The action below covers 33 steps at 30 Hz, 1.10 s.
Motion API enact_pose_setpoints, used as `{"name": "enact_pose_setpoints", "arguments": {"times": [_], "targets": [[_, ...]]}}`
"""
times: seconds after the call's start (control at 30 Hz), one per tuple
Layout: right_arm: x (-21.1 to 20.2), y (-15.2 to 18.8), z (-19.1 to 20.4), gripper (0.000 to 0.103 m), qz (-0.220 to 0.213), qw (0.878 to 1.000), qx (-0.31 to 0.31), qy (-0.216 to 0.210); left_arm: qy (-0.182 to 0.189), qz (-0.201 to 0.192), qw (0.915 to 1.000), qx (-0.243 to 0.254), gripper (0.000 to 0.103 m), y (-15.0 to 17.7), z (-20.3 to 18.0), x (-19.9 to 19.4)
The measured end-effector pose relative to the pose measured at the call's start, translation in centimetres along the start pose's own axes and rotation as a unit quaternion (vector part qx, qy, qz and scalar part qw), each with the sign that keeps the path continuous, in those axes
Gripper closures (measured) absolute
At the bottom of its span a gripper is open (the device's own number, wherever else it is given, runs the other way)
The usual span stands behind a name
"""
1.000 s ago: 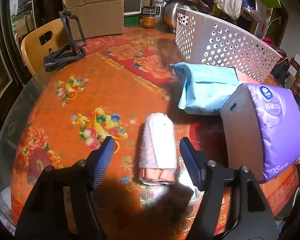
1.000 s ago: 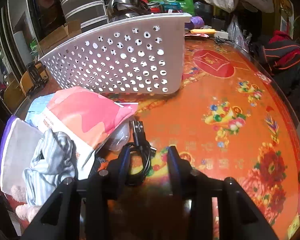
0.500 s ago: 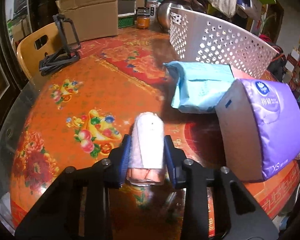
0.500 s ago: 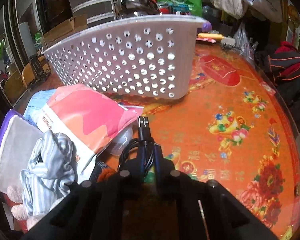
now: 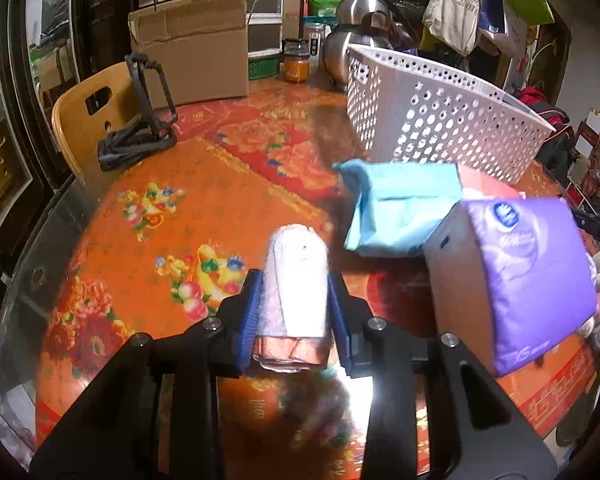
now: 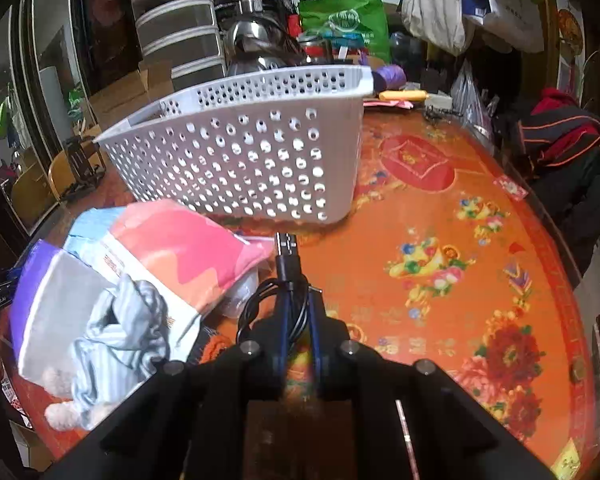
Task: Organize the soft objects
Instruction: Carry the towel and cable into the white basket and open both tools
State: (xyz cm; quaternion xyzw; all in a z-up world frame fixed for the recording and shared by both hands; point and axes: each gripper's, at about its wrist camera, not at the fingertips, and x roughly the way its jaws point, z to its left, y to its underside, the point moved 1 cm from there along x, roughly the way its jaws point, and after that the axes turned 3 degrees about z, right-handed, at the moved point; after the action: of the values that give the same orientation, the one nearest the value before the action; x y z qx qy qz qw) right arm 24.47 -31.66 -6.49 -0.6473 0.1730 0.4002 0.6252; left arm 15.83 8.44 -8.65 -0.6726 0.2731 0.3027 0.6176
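Two grips are live at once. Left gripper (image 5: pixel 296 300) has its blue pads pressed against both flanks of the rolled white towel (image 5: pixel 298 286), which sits between the jaws with its pink end toward the camera; whether it is clear of the tablecloth (image 5: pixel 204 184) I cannot tell. Right gripper (image 6: pixel 298 320) is nearly closed on a coiled black cable (image 6: pixel 278 300), plug end pointing at the white perforated basket (image 6: pixel 252 160).

Risks, judged from this frame:
- Towel is soft and rolled; pads bite only the sides, so the roll may sag, unroll or slide out forward if tilted on the way to the basket
- Purple tissue pack (image 5: pixel 516 280) and blue pack (image 5: pixel 396 208) stand just beside the towel, between it and the basket; a low carry could knock them
- Cable loops hang loose outside the jaws on the left; they could snag the pink pack (image 6: pixel 180 248) or the striped cloth (image 6: pixel 116 328) nearby
- Basket wall is tall on the near side; a low approach would clip the rim and shove the basket
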Motion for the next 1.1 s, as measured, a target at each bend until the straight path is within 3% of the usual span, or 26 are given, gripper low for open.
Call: {"name": "enact_pose_setpoints", "arguments": {"times": [0.37,0.63,0.83,1.1], "targets": [[-4.1,-2.5,-1.1,0.095,-0.045,0.999,0.015,0.008,-0.006,-0.037,0.9993,0.006,0.073,-4.0,-1.7,-2.5],[-7.1,-7.9,-0.8,0.095,-0.083,0.997,0.007,-0.007,0.024,-0.062,0.9976,0.022,0.073,-11.4,-4.4,-4.7],[-5.1,-13.3,0.0,0.095,-0.076,0.997,-0.001,-0.013,0.036,-0.058,0.9973,0.028,0.073,-18.3,-7.3,-3.9],[0.4,-18.5,0.6,0.095,-0.030,0.999,-0.013,0.014,0.034,-0.009,0.9985,0.042,0.073,-25.3,-11.8,1.2]]}}
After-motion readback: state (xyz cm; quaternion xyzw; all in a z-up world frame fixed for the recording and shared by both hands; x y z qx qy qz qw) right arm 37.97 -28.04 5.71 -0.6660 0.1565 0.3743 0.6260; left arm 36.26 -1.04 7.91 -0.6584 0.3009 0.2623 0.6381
